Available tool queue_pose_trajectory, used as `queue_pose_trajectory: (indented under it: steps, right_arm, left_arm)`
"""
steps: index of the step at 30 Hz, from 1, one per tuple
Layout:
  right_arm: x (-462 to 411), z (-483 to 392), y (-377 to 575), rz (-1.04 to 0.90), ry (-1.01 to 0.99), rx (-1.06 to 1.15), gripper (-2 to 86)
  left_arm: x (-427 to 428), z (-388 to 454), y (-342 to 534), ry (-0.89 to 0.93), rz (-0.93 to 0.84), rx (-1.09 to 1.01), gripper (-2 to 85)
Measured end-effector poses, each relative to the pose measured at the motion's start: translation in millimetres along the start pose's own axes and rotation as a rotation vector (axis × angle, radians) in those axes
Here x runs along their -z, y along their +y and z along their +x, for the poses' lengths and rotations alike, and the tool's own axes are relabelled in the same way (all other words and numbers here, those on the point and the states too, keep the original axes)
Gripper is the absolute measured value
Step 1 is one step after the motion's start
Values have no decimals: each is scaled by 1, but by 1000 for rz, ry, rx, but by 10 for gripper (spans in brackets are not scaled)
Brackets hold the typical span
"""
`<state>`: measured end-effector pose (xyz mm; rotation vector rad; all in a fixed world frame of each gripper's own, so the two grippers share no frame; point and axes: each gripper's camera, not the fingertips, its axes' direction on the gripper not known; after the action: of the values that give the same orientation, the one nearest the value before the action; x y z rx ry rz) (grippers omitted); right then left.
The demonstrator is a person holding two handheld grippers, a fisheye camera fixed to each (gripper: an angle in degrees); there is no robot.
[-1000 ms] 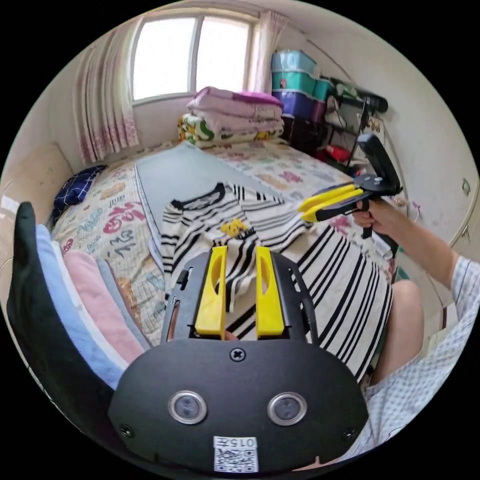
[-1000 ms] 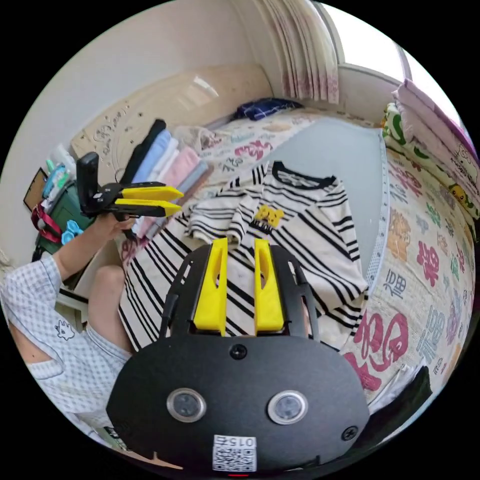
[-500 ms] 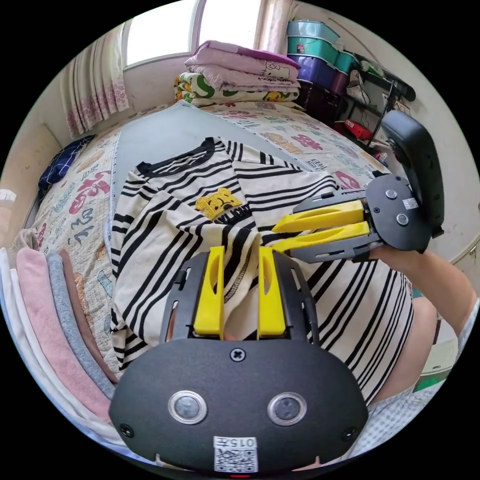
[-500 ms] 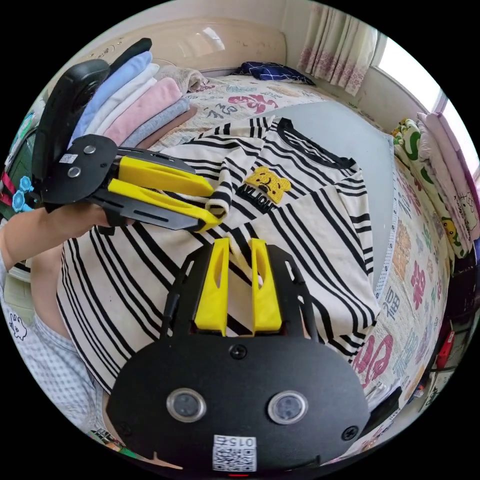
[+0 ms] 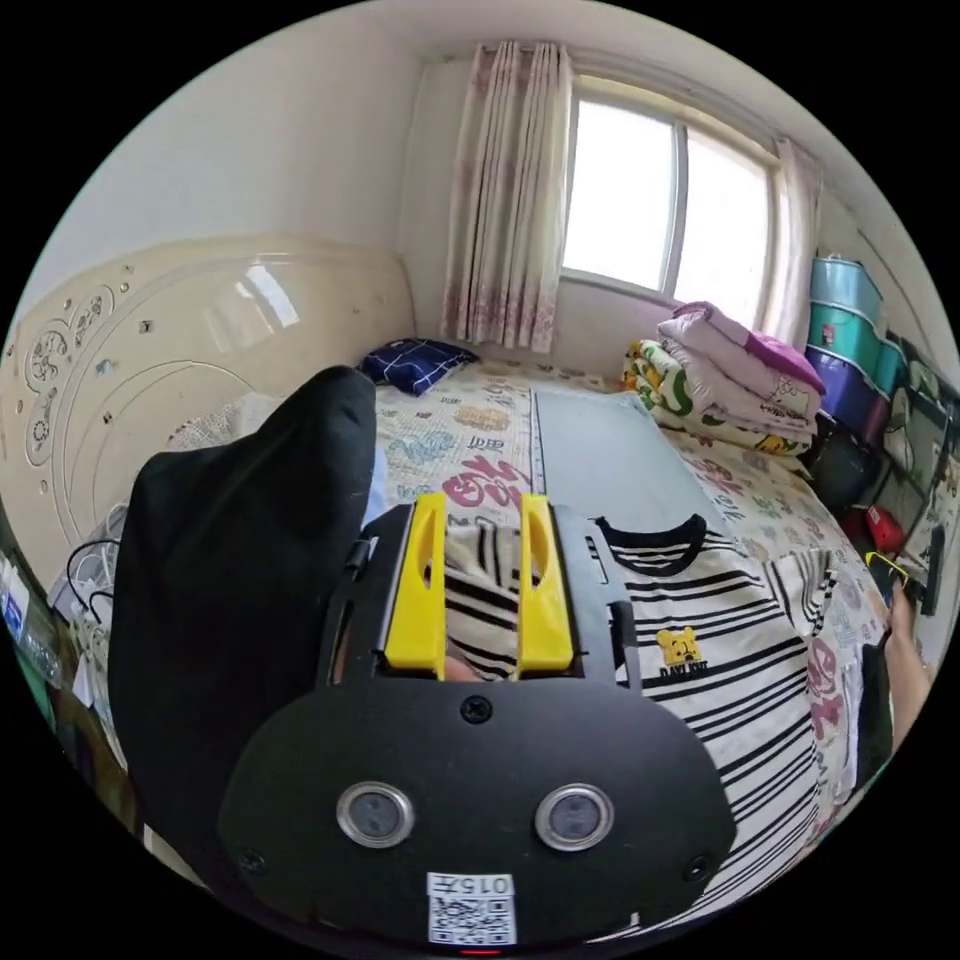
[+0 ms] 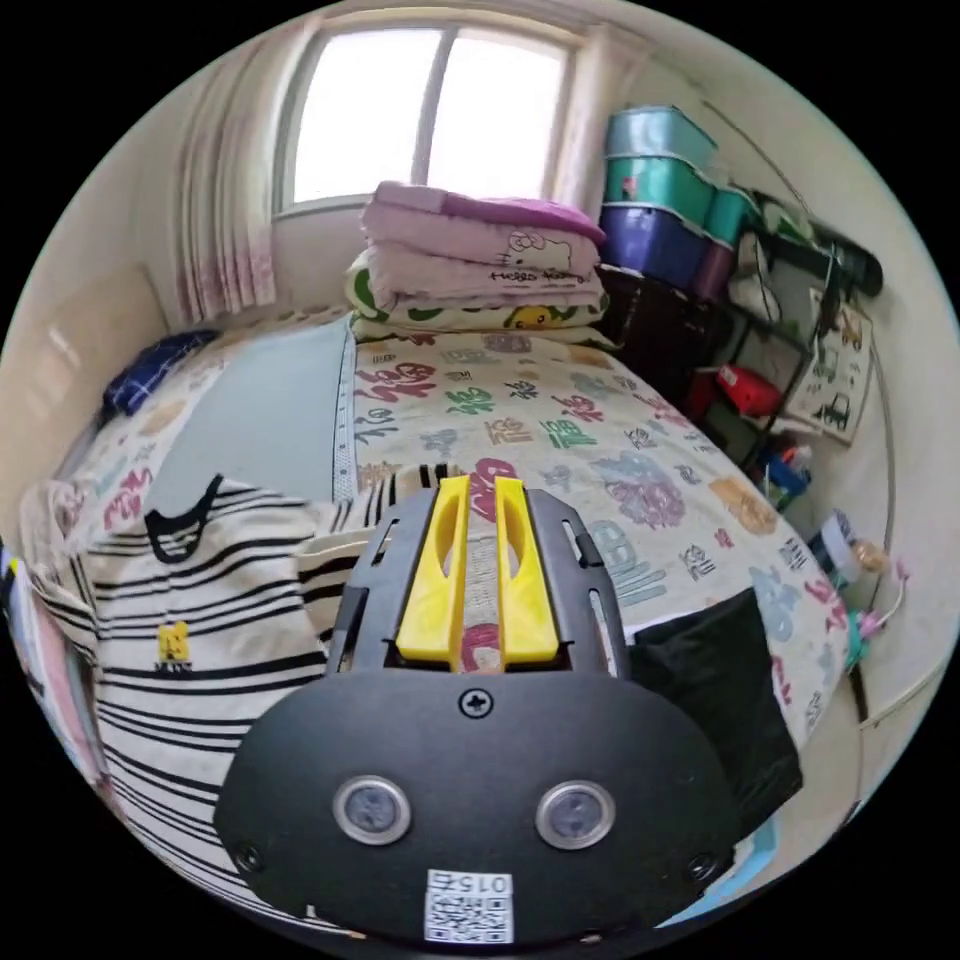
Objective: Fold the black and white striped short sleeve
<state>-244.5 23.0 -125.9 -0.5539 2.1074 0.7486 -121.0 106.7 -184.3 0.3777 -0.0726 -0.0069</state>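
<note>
The black and white striped shirt [image 5: 700,650] lies face up on the bed, collar toward the window, with a yellow bear on its chest. My left gripper [image 5: 482,505] is at the shirt's left side. Its jaws stand apart, and one striped sleeve [image 5: 482,600] shows in the gap. In the right gripper view the shirt [image 6: 200,600] lies to the left. Its other sleeve [image 6: 335,555] runs up to my right gripper [image 6: 480,485], whose jaws are nearly together on the cuff. My right gripper [image 5: 888,568] also shows small at the far right of the left gripper view, held in a hand.
A stack of folded clothes with a black piece [image 5: 240,560] on top stands close on the left. A grey mat [image 6: 260,420] lies under the collar. Folded quilts [image 6: 470,250] sit below the window, storage boxes [image 6: 660,190] beside them. A black cloth [image 6: 720,680] hangs at the bed's edge.
Both grippers have moved from the shirt's middle out to its two sides. The sleeve that lay folded over the chest is now drawn outward. The right jaws have narrowed.
</note>
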Motion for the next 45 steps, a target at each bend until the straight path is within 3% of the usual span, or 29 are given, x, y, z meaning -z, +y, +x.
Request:
queue_pose_trajectory:
  steps: [3, 6, 9, 12, 15, 18, 25, 32, 35, 39, 41, 43, 45]
  right_arm:
    - [-10, -24, 13, -20, -235, 93, 55]
    - [-34, -71, 33, -158, -334, 230, 46]
    - [-56, -119, 60, -295, -354, 386, 23]
    - [-68, -157, 85, -362, -286, 521, 7]
    - [-74, -174, 89, -359, -179, 498, -3]
    - [-63, -178, 77, -277, -177, 440, -7]
    - [-78, -185, 35, -321, -130, 372, -7]
    - [-56, -180, 10, -325, -3, 319, -6]
    - [-6, -165, 10, -322, -55, 287, -6]
    - [151, -125, 50, -113, -312, 398, -6]
    - [242, -101, 96, 73, -281, 464, -7]
    - [356, -63, 172, 351, -86, 428, -9]
    - [425, -33, 228, 503, 18, 410, -9]
  left_arm:
    - [-5, 46, 24, 46, 32, -160, 74]
    - [-50, 83, 43, 185, -139, -265, 65]
    - [-98, 102, 61, 276, -338, -282, 61]
    - [-125, 118, 76, 258, -424, -331, 60]
    - [-142, 130, 77, 200, -456, -359, 59]
    - [-150, 132, 64, 194, -425, -335, 57]
    - [-200, 121, 36, 172, -472, -254, 21]
    - [-205, 137, 27, 100, -468, -346, -6]
    - [-164, 126, 31, 100, -368, -274, -5]
    - [-37, 106, 52, 321, -125, -279, -3]
    - [32, 87, 73, 429, -5, -311, -3]
    - [117, 44, 114, 499, 136, -318, -3]
    - [164, 5, 149, 504, 177, -288, -2]
